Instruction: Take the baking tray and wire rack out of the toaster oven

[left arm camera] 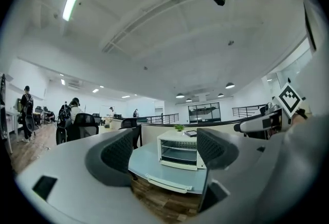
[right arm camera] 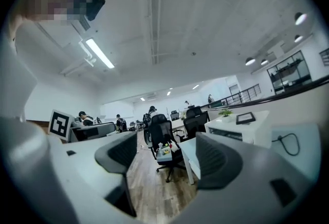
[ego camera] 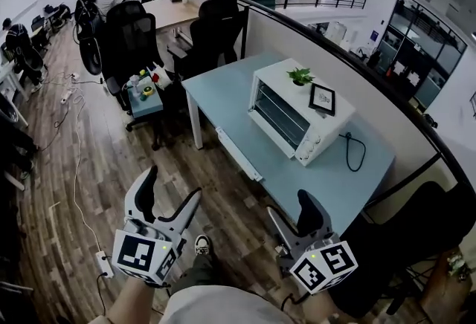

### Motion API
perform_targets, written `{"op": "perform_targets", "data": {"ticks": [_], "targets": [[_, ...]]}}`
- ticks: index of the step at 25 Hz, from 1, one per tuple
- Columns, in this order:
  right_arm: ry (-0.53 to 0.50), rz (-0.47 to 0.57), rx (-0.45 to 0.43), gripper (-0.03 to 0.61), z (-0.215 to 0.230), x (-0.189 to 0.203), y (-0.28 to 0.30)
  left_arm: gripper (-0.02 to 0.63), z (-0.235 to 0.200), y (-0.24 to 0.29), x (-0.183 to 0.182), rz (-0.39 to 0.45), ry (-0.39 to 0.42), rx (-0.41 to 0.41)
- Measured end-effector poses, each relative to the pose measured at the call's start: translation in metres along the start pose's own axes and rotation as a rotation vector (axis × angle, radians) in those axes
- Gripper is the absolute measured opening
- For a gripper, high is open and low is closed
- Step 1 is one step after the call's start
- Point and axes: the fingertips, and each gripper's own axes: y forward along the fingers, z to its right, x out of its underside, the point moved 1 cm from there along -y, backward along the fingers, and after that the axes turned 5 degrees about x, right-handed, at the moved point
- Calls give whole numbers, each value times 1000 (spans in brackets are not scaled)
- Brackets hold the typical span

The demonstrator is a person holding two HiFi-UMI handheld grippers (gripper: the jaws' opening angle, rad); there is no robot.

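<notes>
Standing off from the oven (ego camera: pixel 296 113), nothing gripped.
Holding left gripper (ego camera: pixel 172 183) and right gripper (ego camera: pixel 288 205) low over the wood floor (ego camera: pixel 104 181), short of the bench (ego camera: pixel 223 88), fingers (left arm camera: pixel 119 152) on each spread wide, pinching nothing. Facing the oven well ahead on the bench, door shut, plant (ego camera: pixel 300 76) and frame (ego camera: pixel 322 98) on top; tray and rack not made out behind the glass.

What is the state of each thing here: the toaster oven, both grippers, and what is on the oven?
toaster oven: door closed
left gripper: open, empty
right gripper: open, empty
plant: upright on the oven
picture frame: lying on the oven
cable: lying beside the oven
</notes>
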Motion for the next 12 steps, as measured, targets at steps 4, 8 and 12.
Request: {"op": "perform_targets", "data": {"ticks": [4, 8, 12], "targets": [[81, -29, 68, 345, 18, 6, 56, 374, -40, 46, 9, -22, -68, 56], [169, -59, 158, 331, 47, 20, 108, 374, -80, 92, 21, -45, -99, 114], [258, -58, 223, 327, 64, 32, 148, 374, -110, 137, 36, -67, -103, 177]]}}
